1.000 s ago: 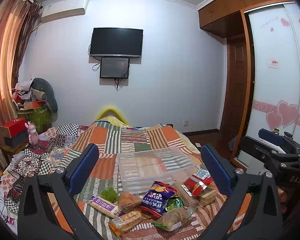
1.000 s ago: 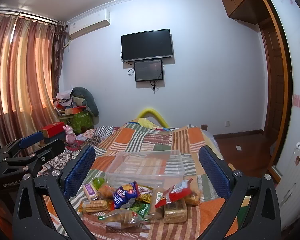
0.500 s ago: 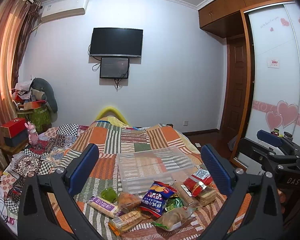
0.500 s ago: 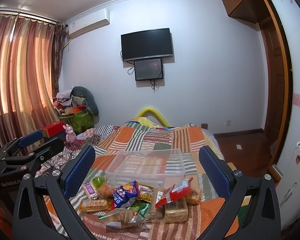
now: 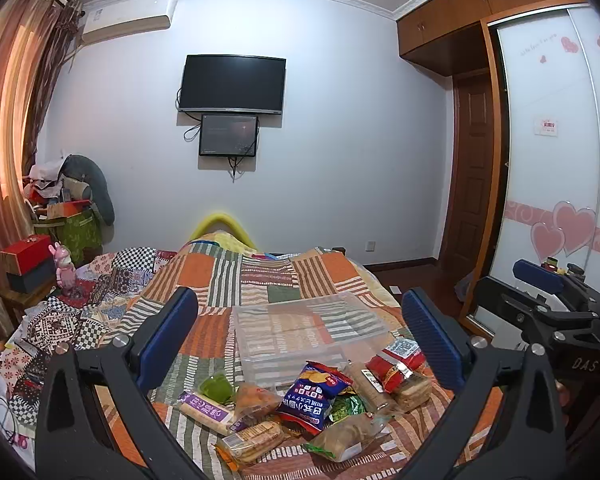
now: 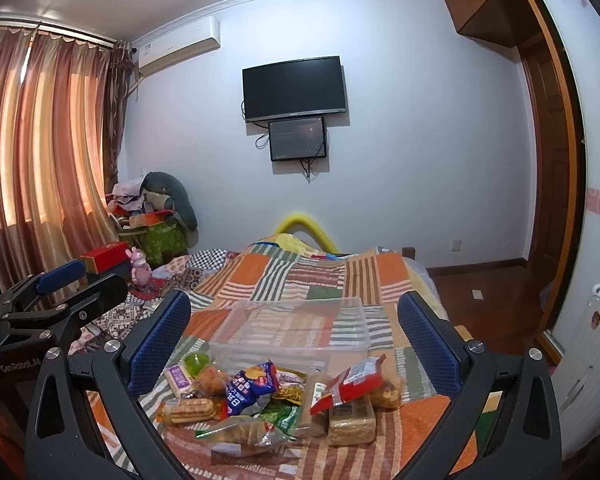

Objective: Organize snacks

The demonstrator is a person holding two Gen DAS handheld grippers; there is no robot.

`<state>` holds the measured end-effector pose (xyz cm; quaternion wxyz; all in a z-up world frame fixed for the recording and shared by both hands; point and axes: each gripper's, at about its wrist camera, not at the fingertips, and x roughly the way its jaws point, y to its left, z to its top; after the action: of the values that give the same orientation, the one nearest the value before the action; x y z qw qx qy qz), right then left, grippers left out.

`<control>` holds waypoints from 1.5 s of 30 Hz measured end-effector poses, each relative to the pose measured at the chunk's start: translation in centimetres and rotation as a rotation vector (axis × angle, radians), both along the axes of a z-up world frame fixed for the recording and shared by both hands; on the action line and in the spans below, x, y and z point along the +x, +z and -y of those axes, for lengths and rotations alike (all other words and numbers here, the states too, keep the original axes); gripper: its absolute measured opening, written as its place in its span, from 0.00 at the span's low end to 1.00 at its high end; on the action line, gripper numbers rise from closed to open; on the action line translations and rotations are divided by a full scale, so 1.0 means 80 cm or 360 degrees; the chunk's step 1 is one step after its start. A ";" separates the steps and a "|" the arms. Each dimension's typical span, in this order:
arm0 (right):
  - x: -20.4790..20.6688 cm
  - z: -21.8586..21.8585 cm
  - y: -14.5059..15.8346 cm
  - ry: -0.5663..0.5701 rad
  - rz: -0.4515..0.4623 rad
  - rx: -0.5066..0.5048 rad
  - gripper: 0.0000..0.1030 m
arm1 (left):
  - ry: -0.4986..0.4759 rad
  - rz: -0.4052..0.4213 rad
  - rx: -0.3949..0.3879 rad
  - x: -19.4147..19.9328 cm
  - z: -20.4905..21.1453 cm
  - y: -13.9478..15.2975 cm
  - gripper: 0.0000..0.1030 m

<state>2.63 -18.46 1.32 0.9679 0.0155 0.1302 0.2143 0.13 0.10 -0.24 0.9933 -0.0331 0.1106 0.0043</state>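
Note:
A pile of snack packs lies on the patchwork bedspread (image 5: 260, 280): a blue chip bag (image 5: 314, 394), a red packet (image 5: 396, 360), a purple-label bar (image 5: 206, 410), a green cup (image 5: 218, 386) and clear-wrapped biscuits (image 5: 252, 440). An empty clear plastic bin (image 5: 304, 332) stands just behind them. My left gripper (image 5: 300, 340) is open, held above and in front of the pile. My right gripper (image 6: 294, 344) is open too, over the same pile, with the blue bag (image 6: 252, 392), the red packet (image 6: 352, 380) and the bin (image 6: 292, 328) between its fingers.
The right gripper shows at the right edge of the left wrist view (image 5: 548, 308); the left gripper shows at the left of the right wrist view (image 6: 52, 304). A cluttered nightstand with a red box (image 5: 24, 252) stands left of the bed. A wardrobe (image 5: 552, 200) is on the right.
Both grippers stay open and almost still. The right gripper has drifted slightly as seen from the left wrist view. The snacks and bin have not moved.

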 end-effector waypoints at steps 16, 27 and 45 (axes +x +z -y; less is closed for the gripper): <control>0.041 0.016 -0.031 -0.0046 -0.0174 -0.0028 0.79 | -0.0040 -0.0261 -0.0012 0.060 -0.020 -0.040 0.64; 0.103 0.030 -0.097 -0.0097 -0.0553 -0.0070 0.63 | -0.0173 -0.0639 0.0005 0.137 -0.020 -0.119 0.61; 0.159 0.016 -0.151 -0.0033 -0.0876 -0.0055 0.63 | -0.0402 -0.0993 0.0057 0.210 0.021 -0.212 0.75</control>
<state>15.33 -19.78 -10.80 0.8983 0.0580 0.3919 0.1898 16.89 -1.55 -17.22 0.9047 0.0011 0.4125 -0.1070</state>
